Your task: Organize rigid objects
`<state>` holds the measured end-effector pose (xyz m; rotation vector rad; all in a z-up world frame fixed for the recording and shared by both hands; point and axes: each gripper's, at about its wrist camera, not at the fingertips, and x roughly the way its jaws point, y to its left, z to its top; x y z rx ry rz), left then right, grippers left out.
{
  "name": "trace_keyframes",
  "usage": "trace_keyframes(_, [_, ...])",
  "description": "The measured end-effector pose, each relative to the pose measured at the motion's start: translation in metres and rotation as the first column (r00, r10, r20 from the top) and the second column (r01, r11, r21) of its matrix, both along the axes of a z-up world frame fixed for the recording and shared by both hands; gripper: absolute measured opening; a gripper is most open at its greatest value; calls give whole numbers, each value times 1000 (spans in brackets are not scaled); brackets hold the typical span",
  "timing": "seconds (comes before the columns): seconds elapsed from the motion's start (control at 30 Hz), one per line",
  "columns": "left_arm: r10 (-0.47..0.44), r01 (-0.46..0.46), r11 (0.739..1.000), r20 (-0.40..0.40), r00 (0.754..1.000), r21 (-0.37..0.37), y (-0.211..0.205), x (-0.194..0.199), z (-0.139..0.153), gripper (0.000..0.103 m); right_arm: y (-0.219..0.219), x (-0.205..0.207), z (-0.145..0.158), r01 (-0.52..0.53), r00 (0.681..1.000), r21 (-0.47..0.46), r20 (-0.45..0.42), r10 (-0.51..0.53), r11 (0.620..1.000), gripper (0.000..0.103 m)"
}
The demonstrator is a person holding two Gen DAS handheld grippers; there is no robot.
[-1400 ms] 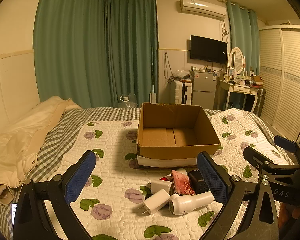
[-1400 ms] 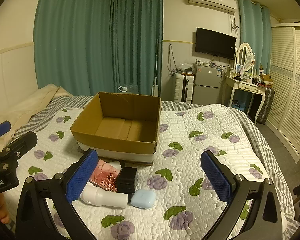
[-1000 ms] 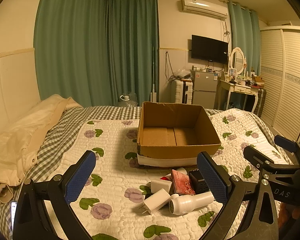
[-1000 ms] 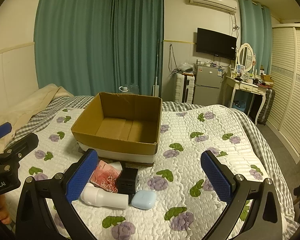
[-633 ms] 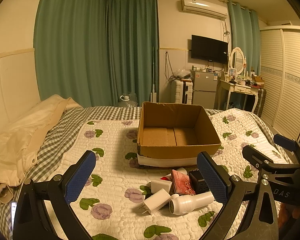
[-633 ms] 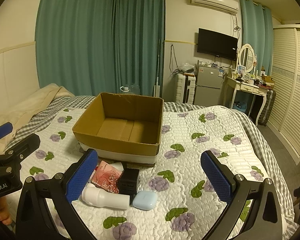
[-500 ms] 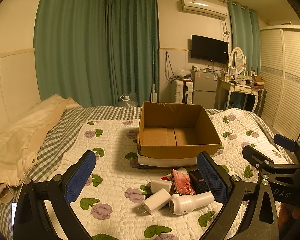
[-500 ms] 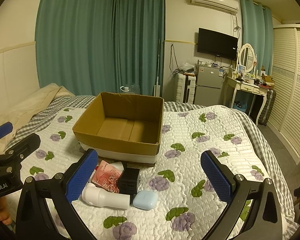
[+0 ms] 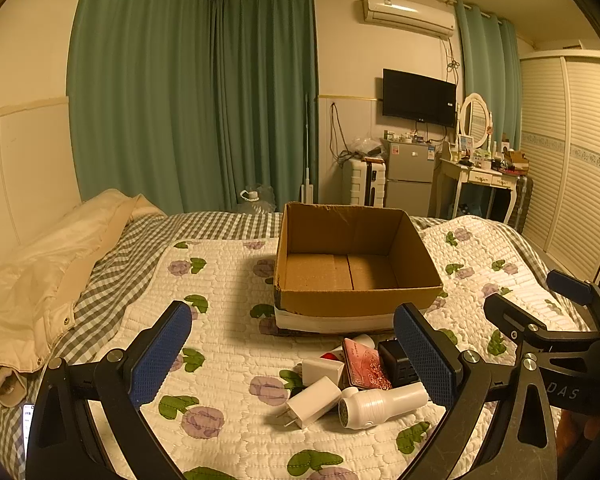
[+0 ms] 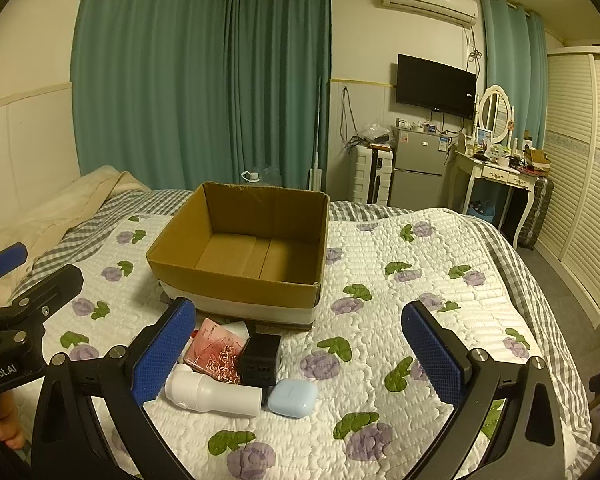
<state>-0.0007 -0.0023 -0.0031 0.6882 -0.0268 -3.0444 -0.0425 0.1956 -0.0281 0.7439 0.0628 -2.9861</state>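
Note:
An empty open cardboard box [image 9: 356,300] [image 10: 236,280] sits on the quilted bed. In front of it lies a cluster of small items: a white charger plug [image 9: 314,402], a white cylindrical device [image 9: 380,400] [image 10: 212,394], a red patterned card case [image 9: 366,364] [image 10: 216,350], a black cube adapter [image 9: 398,362] [image 10: 260,360], a small white box [image 9: 322,370] and a light blue earbud case [image 10: 292,398]. My left gripper [image 9: 292,356] is open and empty above the cluster. My right gripper [image 10: 296,356] is open and empty, also above the cluster.
The flowered quilt [image 10: 400,300] covers a checked sheet. A cream duvet [image 9: 40,264] lies at the left. A fridge [image 10: 418,168], a suitcase [image 10: 374,178], a dressing table [image 10: 496,176] and a wardrobe [image 10: 580,200] stand beyond the bed.
The right gripper view has drifted slightly left and forward, so the box and items sit a little further right. The left gripper has hardly moved. Both stay open.

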Motion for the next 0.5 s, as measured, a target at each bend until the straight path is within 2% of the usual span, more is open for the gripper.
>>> trace_keyframes(0.5, [-1,1,1000,1,1000,1,0,0,0,103,-2,1,-1,-8,1000,-3,3,8,1000,103])
